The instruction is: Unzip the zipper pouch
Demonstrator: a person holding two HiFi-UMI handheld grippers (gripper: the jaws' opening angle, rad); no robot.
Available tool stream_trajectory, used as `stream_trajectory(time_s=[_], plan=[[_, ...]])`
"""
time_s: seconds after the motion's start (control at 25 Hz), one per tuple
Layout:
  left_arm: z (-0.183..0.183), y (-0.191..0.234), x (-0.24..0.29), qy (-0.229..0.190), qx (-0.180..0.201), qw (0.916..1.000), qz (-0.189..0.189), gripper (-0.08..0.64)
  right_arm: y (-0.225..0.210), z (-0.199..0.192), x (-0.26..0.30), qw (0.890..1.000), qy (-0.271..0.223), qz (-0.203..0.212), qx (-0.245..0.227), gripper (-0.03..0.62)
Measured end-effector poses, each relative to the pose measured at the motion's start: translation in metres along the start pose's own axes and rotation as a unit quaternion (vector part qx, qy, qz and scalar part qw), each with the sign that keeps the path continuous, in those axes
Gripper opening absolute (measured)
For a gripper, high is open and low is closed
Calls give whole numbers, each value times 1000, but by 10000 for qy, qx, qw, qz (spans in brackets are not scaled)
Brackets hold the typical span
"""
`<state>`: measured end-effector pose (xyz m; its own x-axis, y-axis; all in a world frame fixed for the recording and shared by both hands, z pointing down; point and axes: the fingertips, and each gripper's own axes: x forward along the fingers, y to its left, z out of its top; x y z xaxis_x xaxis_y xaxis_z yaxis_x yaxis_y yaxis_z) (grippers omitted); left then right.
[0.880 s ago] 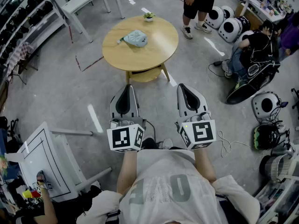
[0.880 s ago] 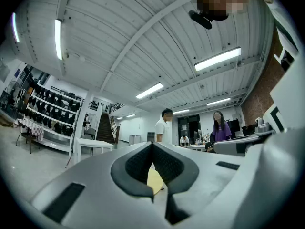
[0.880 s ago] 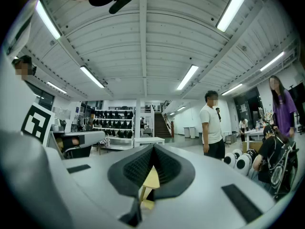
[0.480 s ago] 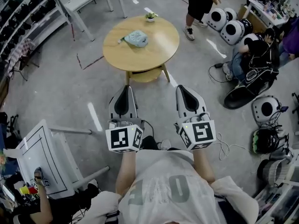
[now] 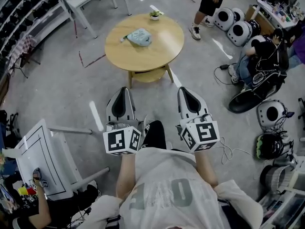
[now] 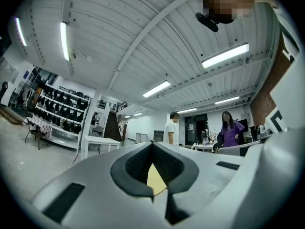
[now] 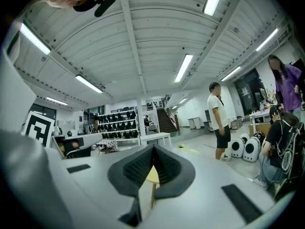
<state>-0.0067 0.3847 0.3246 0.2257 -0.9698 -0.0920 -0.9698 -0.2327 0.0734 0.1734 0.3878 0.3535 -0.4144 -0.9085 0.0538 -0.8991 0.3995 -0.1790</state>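
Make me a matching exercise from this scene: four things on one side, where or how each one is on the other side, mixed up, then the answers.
Things:
1. zipper pouch
2. potted plant
3. left gripper
4. round table

Place or state:
A. jaws shut, nothing held, short of the table
B. pale wood, standing on the grey floor
C. upright at the tabletop's far edge
D. lying flat on the tabletop

Pairs: 1-D, 2-C, 3-A, 4-B.

Open floor (image 5: 71,89) lies between the left gripper (image 5: 123,89), right gripper (image 5: 185,89) and far round table (image 5: 157,49); a seated person (image 5: 259,58) crowds the right.
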Motion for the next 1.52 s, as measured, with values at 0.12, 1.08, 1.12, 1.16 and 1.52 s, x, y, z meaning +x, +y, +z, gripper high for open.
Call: stream_trajectory(time_s=[0.12, 1.08, 1.12, 1.16, 1.52], plan=[[0, 2, 17, -46, -9, 10000, -17, 26, -8, 0, 11, 10000, 22, 20, -43, 28], [6, 127, 330, -229, -103, 9983, -533, 26, -81, 59, 318, 9993, 1, -374, -69, 29], [5, 137, 348, -227, -116, 9981, -558, 26, -83, 63, 339, 9990, -33, -422, -118, 28], [4, 148, 366, -229, -119, 9979, -587, 26, -84, 67, 360, 9987, -61, -478, -180, 28], [-5, 213, 476, -221, -92, 9972, -707, 26, -105, 68, 490, 9967, 137, -748, -294, 28]])
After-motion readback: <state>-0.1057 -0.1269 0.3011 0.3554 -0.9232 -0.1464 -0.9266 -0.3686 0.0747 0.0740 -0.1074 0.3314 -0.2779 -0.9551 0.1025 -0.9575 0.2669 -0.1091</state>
